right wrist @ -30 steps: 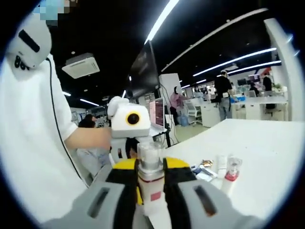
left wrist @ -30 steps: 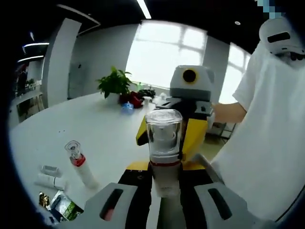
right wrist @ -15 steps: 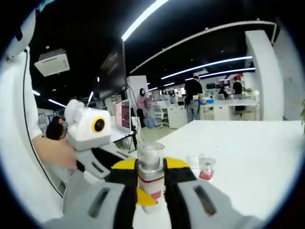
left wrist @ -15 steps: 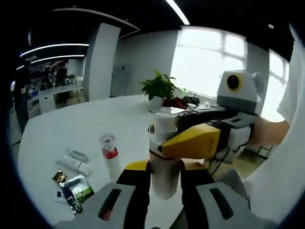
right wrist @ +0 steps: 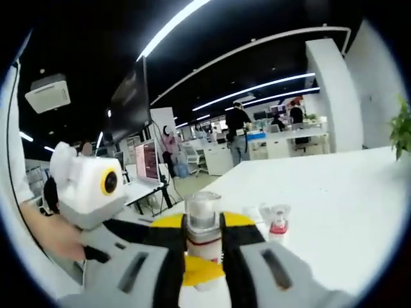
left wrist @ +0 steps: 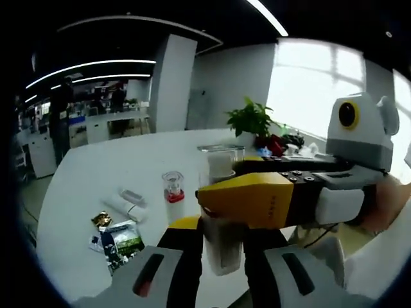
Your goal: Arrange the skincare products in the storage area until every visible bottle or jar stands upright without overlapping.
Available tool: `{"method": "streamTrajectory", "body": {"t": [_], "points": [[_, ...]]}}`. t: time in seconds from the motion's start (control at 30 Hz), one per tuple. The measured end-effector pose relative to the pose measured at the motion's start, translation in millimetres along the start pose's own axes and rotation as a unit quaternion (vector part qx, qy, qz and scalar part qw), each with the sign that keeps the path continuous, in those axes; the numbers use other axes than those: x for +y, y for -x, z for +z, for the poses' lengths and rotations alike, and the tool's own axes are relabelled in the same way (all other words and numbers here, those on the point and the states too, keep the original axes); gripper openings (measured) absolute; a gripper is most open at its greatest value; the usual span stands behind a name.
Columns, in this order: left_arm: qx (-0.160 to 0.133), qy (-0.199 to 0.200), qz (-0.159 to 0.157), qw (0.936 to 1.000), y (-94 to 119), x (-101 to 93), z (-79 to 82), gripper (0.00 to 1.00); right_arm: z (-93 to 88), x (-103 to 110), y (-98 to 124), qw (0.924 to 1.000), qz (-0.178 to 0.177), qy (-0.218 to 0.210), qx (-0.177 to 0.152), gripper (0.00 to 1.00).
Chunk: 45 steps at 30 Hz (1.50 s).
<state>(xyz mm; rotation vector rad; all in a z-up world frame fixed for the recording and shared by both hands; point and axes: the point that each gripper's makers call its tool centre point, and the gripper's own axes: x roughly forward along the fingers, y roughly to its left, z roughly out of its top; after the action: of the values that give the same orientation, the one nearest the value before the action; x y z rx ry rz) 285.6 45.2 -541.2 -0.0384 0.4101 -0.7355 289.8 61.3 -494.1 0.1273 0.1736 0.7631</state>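
Right hand-held gripper (left wrist: 212, 196) now crossing in front, both pinching bottle (left wrist: 220, 218); red-collared bottle (left wrist: 173, 196) upright behind.

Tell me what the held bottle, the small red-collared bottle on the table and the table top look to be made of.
Held bottle: clear cap, likely plastic, since light passes through; frosted whitish body, glass or plastic. Small red-collared bottle: clear cap, red band, white opaque body, probably plastic. Table: smooth white top with a soft sheen, perhaps laminate. Both hand-held grippers clamp the held bottle.
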Motion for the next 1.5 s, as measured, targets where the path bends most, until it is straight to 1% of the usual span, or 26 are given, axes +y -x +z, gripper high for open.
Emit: {"method": "streamTrajectory", "body": {"t": [0.17,0.2,0.23,0.3,0.37,0.4,0.43,0.47,0.5,0.53,0.6,0.67,0.7,0.77,0.83,0.93,0.97,1.03,1.13,1.2,1.23,1.27,1.3,1.37,1.47,1.5], "points": [[0.006,-0.004,-0.013,0.9999,5.2,0.2,-4.5,0.2,-2.6,8.3,-0.1,0.9997,0.02,0.013,0.002,0.2],[0.005,-0.004,-0.02,0.9998,6.3,0.5,-4.8,0.2,-2.5,10.8,0.4,0.9994,0.029,0.019,-0.001,0.19],[0.006,-0.004,-0.024,0.9997,7.1,0.4,-4.9,0.19,-0.5,17.3,1.4,0.9981,0.055,0.026,-0.012,0.19],[0.006,-0.007,-0.046,0.9989,9.0,-3.1,-5.2,0.19,0.0,22.1,5.4,0.9964,0.082,0.015,-0.019,0.19],[0.006,-0.024,-0.077,0.9967,12.7,-8.4,-5.5,0.19,-0.5,25.3,10.5,0.9934,0.11,0.029,-0.017,0.18],[0.016,-0.041,-0.093,0.9947,15.4,-10.7,-8.2,0.19,-2.1,26.7,12.6,0.9917,0.123,0.036,-0.012,0.18],[0.018,-0.054,-0.103,0.9931,16.5,-12.6,-8.3,0.19,-2.5,27.7,14.2,0.9902,0.133,0.041,-0.009,0.18],[0.024,-0.062,-0.129,0.9895,18.8,-19.2,-9.4,0.19,-1.6,30.9,16.1,0.9877,0.15,0.042,-0.009,0.19],[0.025,-0.061,-0.138,0.9883,19.9,-21.3,-8.9,0.19,-1.1,32.6,17.1,0.9861,0.16,0.046,-0.009,0.19],[0.03,-0.071,-0.155,0.9848,21.7,-25.1,-9.4,0.19,-0.9,34.6,18.2,0.984,0.171,0.049,-0.007,0.19],[0.04,-0.092,-0.173,0.9798,24.0,-27.1,-11.3,0.19,-1.6,38.6,19.8,0.9796,0.191,0.063,0.001,0.2],[0.049,-0.118,-0.196,0.9724,27.9,-30.8,-11.8,0.19,-1.0,42.4,20.9,0.9768,0.204,0.064,0.004,0.21],[0.049,-0.123,-0.205,0.9696,29.8,-32.5,-11.1,0.19,0.5,45.9,22.1,0.9744,0.215,0.066,0.001,0.21],[0.049,-0.133,-0.239,0.9606,36.1,-38.8,-9.2,0.19,2.7,51.1,24.5,0.9702,0.233,0.066,-0.001,0.22],[0.053,-0.14,-0.262,0.9535,40.1,-42.6,-9.8,0.19,3.2,55.4,27.1,0.9656,0.252,0.063,0.004,0.22],[0.061,-0.149,-0.293,0.9425,44.6,-46.6,-11.8,0.19,2.5,58.8,29.8,0.9615,0.267,0.064,0.01,0.22],[0.06,-0.152,-0.298,0.9407,45.0,-47.3,-11.3,0.19,2.7,59.1,30.4,0.9609,0.269,0.063,0.01,0.22],[0.064,-0.149,-0.321,0.933,48.1,-52.1,-11.6,0.19,3.4,61.0,32.5,0.9589,0.279,0.054,0.009,0.22],[0.066,-0.155,-0.335,0.927,48.0,-53.8,-11.2,0.2,3.6,61.4,32.7,0.9598,0.277,0.047,0.009,0.22],[0.067,-0.156,-0.334,0.9273,44.5,-50.4,-10.8,0.2,3.5,55.6,28.5,0.9659,0.255,0.042,0.006,0.21],[0.066,-0.159,-0.327,0.9291,40.9,-47.4,-10.9,0.19,1.8,52.4,26.0,0.9682,0.246,0.043,0.01,0.21],[0.068,-0.157,-0.319,0.9321,37.9,-45.0,-11.7,0.19,0.9,49.9,24.3,0.9698,0.239,0.045,0.012,0.21],[0.068,-0.153,-0.293,0.9412,31.3,-37.5,-11.7,0.19,-0.7,42.3,20.1,0.9749,0.217,0.048,0.016,0.21],[0.062,-0.144,-0.269,0.9502,23.9,-30.8,-12.1,0.18,-3.4,35.0,14.1,0.9798,0.193,0.049,0.018,0.21],[0.066,-0.138,-0.236,0.9596,14.3,-21.2,-18.4,0.18,-12.1,25.9,6.9,0.9847,0.162,0.059,0.029,0.21],[0.068,-0.138,-0.235,0.9598,12.4,-21.1,-21.3,0.18,-15.2,25.9,5.5,0.9846,0.16,0.061,0.032,0.21]]}}
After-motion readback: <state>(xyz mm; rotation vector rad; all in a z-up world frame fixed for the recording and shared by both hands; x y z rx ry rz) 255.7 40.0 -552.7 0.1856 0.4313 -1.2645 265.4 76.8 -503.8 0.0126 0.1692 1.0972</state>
